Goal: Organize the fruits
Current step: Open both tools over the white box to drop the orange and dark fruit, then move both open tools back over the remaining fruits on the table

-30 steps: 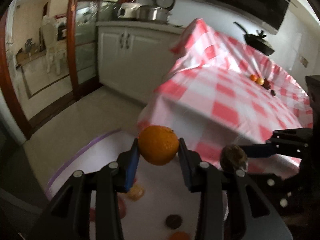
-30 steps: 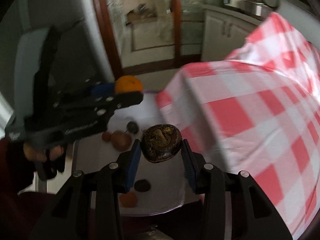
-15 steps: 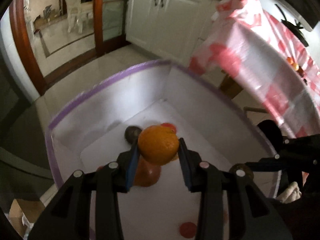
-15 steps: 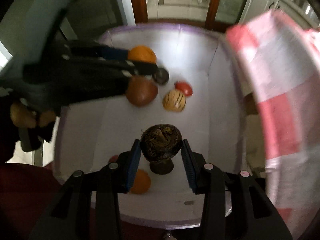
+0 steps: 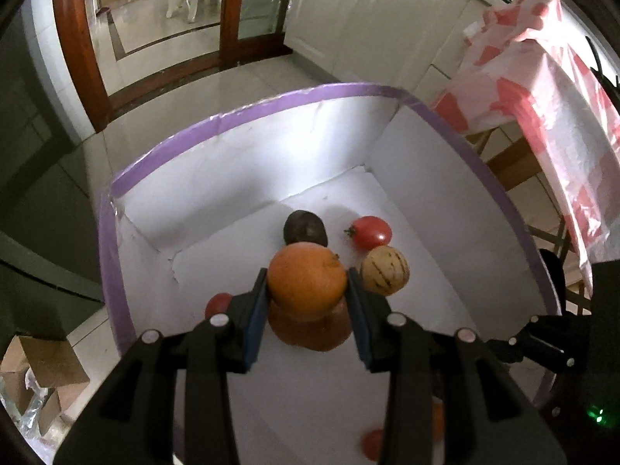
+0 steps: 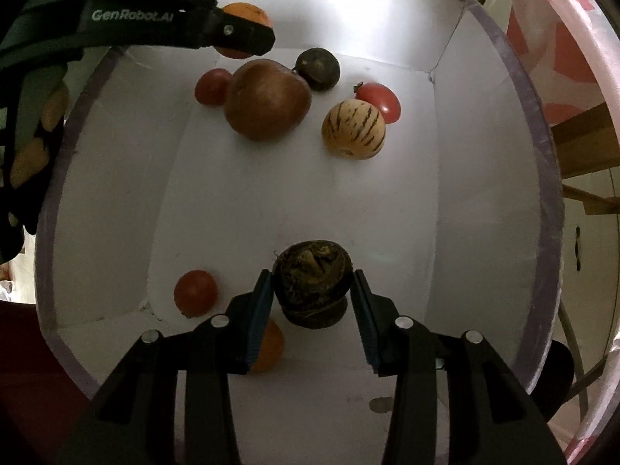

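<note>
My left gripper (image 5: 308,290) is shut on an orange (image 5: 307,281) and holds it above the white box with a purple rim (image 5: 248,110). My right gripper (image 6: 312,290) is shut on a dark wrinkled fruit (image 6: 312,273) and holds it low inside the same box (image 6: 542,147), above a similar dark fruit. On the box floor lie a brown pomegranate (image 6: 267,99), a striped yellow melon (image 6: 353,130), a dark round fruit (image 6: 317,68), red tomatoes (image 6: 381,100) and a small orange (image 6: 269,348). The left gripper's arm (image 6: 155,19) shows at the box's far left.
A table with a red and white checked cloth (image 5: 550,89) stands right of the box. White cabinets (image 5: 379,11) and a wooden door frame (image 5: 89,38) lie beyond. Cardboard boxes (image 5: 35,379) sit on the floor at the left.
Both grippers have moved from the table edge to over the box and lowered into it, each still holding its fruit. The box floor and its fruits are now close.
</note>
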A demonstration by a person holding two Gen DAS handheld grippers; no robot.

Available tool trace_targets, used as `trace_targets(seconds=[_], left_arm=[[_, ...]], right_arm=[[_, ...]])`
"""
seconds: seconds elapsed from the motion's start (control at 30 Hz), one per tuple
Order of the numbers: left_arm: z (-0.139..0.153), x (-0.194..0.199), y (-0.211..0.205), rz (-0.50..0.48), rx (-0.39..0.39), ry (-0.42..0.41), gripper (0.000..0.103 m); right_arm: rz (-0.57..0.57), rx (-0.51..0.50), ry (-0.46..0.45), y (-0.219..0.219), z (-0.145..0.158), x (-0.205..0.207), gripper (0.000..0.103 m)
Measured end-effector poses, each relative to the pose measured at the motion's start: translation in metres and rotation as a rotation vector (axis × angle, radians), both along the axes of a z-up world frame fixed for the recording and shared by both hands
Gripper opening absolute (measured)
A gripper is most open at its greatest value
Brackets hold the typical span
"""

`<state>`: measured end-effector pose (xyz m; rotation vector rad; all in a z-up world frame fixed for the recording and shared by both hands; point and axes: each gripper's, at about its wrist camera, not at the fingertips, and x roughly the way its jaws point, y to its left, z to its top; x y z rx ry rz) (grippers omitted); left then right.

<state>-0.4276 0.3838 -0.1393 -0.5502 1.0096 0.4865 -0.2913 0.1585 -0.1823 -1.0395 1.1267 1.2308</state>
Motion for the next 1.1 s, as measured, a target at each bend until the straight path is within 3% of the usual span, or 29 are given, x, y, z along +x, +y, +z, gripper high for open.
trace_targets(seconds=[0.13, 0.17, 0.2, 0.23, 0.3, 0.33, 0.4, 0.5, 0.7, 0.9, 1.0, 1.1], left_arm=[[0.000, 0.004, -0.001, 0.008, 0.003, 0.012, 0.041], [0.001, 0.005, -0.001, 0.012, 0.004, 0.011, 0.048], [0.002, 0.004, -0.001, 0.016, 0.003, 0.004, 0.053], [0.004, 0.004, -0.002, 0.012, 0.002, -0.009, 0.055], [0.010, 0.006, -0.007, -0.006, 0.016, -0.032, 0.067], [0.013, 0.005, -0.010, -0.015, 0.033, -0.049, 0.071], [0.023, 0.003, -0.015, -0.004, 0.098, -0.065, 0.093], [0.037, -0.003, -0.016, 0.016, 0.140, -0.120, 0.095], [0.077, -0.017, -0.002, 0.114, 0.224, -0.207, 0.100], [0.157, -0.007, -0.005, 0.154, 0.438, -0.313, 0.102], [0.197, 0.022, -0.017, 0.124, 0.492, -0.385, 0.102], [0.231, 0.071, -0.043, 0.068, 0.534, -0.427, 0.102]], right_arm=[[0.012, -0.001, -0.015, 0.002, -0.003, -0.003, 0.042], [0.014, 0.003, -0.021, 0.002, -0.002, -0.002, 0.043], [0.014, 0.009, -0.029, 0.003, -0.001, -0.003, 0.047], [0.012, 0.021, -0.036, 0.002, 0.002, -0.002, 0.060], [0.008, 0.051, -0.038, 0.000, 0.011, -0.003, 0.075], [0.010, 0.067, -0.039, 0.000, 0.015, -0.004, 0.076], [0.022, 0.106, -0.048, -0.001, 0.025, -0.006, 0.078], [0.044, 0.149, -0.075, -0.003, 0.037, -0.011, 0.087], [0.073, 0.264, -0.102, -0.004, 0.072, -0.020, 0.087], [0.092, 0.484, -0.085, -0.024, 0.156, -0.018, 0.087], [0.028, 0.652, -0.061, -0.053, 0.211, 0.006, 0.087], [-0.107, 0.794, -0.102, -0.091, 0.252, 0.047, 0.087]])
